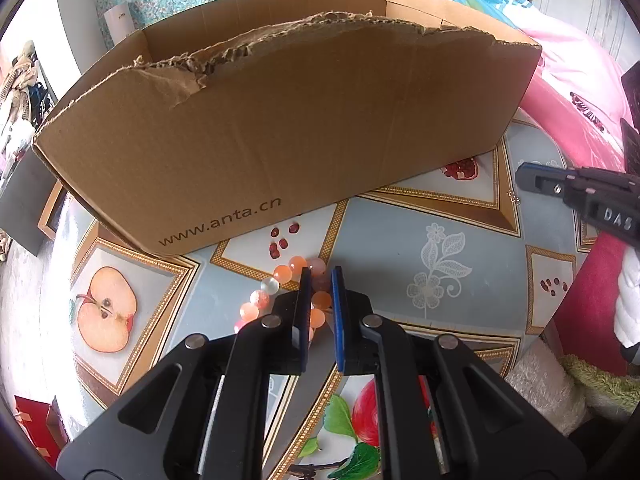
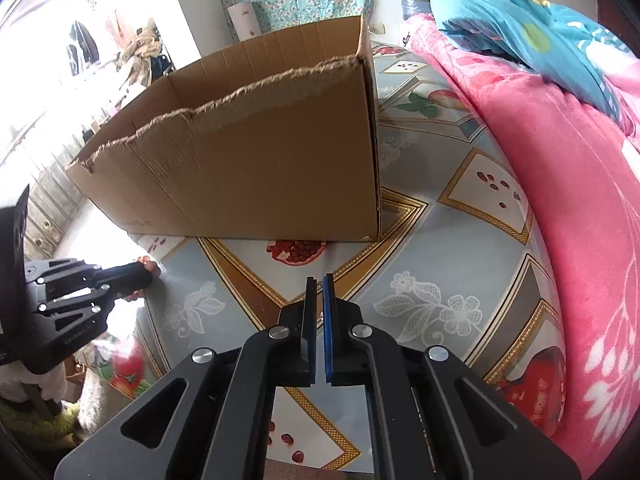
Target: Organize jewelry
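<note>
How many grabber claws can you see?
2. The left gripper pinches the bead bracelet by the cardboard box; the right gripper is shut above the tablecloth, farther right.

Right gripper (image 2: 319,280), jaws nearly closed, over fruit-patterned tablecloth (image 2: 460,248); torn cardboard box (image 2: 256,168) far centre; left gripper (image 2: 142,276) near left by beads (image 2: 149,267); pink blanket (image 2: 580,208) right.

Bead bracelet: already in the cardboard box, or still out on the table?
Out. The bead bracelet lies on the tablecloth in front of the cardboard box, with the left gripper closed on it.
</note>
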The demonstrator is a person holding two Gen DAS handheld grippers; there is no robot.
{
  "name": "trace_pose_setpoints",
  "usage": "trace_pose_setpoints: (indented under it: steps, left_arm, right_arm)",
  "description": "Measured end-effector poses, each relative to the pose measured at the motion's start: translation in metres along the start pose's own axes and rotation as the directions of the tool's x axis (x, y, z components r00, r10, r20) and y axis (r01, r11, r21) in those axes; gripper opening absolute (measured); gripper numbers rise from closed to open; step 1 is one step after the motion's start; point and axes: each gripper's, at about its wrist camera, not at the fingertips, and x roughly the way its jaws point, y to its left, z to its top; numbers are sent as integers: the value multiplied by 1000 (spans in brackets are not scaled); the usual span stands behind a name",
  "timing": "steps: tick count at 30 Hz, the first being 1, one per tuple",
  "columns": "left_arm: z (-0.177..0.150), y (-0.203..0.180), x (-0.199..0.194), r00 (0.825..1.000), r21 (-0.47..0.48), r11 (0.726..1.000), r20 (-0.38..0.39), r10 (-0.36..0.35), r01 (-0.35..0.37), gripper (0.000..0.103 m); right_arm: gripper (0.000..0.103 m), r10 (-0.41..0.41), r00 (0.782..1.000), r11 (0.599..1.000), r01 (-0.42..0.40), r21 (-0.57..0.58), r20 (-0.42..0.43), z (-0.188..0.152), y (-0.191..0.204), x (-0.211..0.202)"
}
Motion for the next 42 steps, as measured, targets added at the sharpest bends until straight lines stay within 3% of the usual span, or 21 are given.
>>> trace_pose_setpoints:
  steps: [5,8,13,20,31,35,37,39,42]
  left_arm:
    - [1,0,1,1000,-3,1000,2,-1,1,9]
    - [1,1,1,1000,-4,1000,4,-2,2,9]
    - [0,1,1,1000,-4,1000,5,-3,3,9]
    - [0,0,0,1000,-3,1000,5,1,-1,9]
    - [1,-2,0,1000,0,1000,6,2,-2,9]
    - [0,-2,0,1000,0,1000,6,2,-2,9]
    - [0,-2,0,1000,-1,1000,7,2,-2,9]
    - [0,-2,0,1000,-1,1000,7,3,-3,9]
    - [0,-2,0,1000,-1,1000,6,2,-2,9]
  right_arm:
    - [3,36,999,998,-37,40,25,5,-4,-9]
    - [3,10,999,1000,-11,27,32,6,-2,-13]
    - [5,-11,1000,1000,11,-20,-29,1,3,-5]
    - [9,-153,986,981,143,-134,-67,-11,17,11]
    - [4,-77,994,996,73,-61,-82,-6,1,10]
    - [4,-88,993,995,84,-61,-78,-4,1,8]
    - [9,-97,992,994,92,-63,-81,-4,1,8]
    - [26,-103,991,993,97,-70,-81,-4,3,9]
    - [28,-126,988,988,118,-100,-85,-5,7,13]
